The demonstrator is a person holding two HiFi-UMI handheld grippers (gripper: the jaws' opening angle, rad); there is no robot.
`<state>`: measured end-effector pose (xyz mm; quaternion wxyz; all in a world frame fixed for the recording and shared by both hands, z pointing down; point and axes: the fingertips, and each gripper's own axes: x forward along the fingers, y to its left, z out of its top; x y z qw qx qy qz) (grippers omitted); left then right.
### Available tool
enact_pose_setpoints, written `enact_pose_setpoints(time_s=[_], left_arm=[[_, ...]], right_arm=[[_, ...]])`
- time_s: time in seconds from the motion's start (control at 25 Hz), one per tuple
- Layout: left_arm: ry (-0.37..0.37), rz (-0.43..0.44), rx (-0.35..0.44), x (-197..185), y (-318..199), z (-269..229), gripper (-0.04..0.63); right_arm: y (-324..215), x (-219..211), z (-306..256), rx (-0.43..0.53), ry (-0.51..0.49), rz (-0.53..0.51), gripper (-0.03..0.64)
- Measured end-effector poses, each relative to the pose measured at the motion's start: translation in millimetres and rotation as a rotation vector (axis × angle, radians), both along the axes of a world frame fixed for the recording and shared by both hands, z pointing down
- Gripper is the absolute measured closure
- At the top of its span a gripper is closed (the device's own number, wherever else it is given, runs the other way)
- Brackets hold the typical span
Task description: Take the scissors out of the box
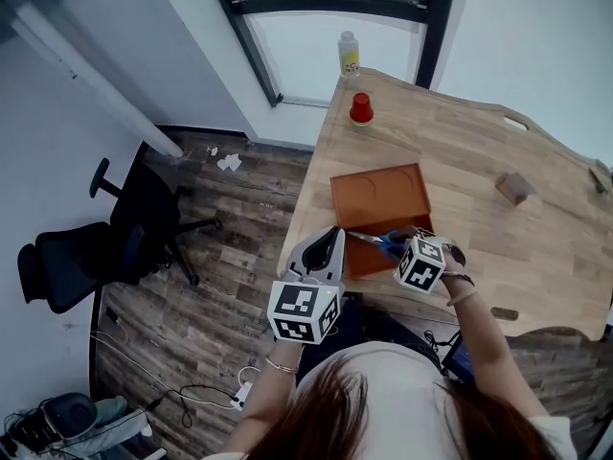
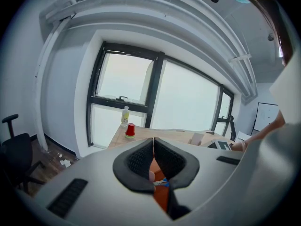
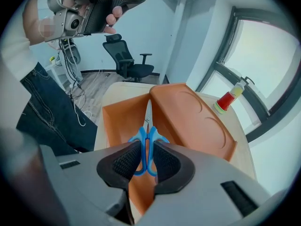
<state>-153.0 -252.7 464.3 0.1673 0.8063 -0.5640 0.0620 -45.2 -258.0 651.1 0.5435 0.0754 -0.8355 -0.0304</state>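
At left, the left gripper [image 1: 324, 254] is hovering with its 2 jaws closed on nothing, beside the orange box [image 1: 378, 195]; at right, the right gripper [image 3: 146, 154] is clamping the blue scissors [image 3: 146, 135] by their handles over the open box, apparently grasped but not yet carried clear

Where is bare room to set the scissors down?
Bare table between orange box and wooden block, also between red cup and box. Crowded: the box's near edge, with left hand-held gripper and right hand-held gripper.
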Motion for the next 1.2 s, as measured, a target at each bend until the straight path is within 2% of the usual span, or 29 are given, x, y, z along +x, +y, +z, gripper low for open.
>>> enact_pose_setpoints(time_s=[0.6, 1.2], left_arm=[[-0.01, -0.002, 0.029, 11, 6, -13, 0.575], [-0.008, -0.003, 0.055, 18, 6, -28, 0.575]], right_arm=[[16, 5, -25, 0.027, -0.104, 0.085, 0.506], [12, 1, -66, 0.079, -0.264, 0.227, 0.506]])
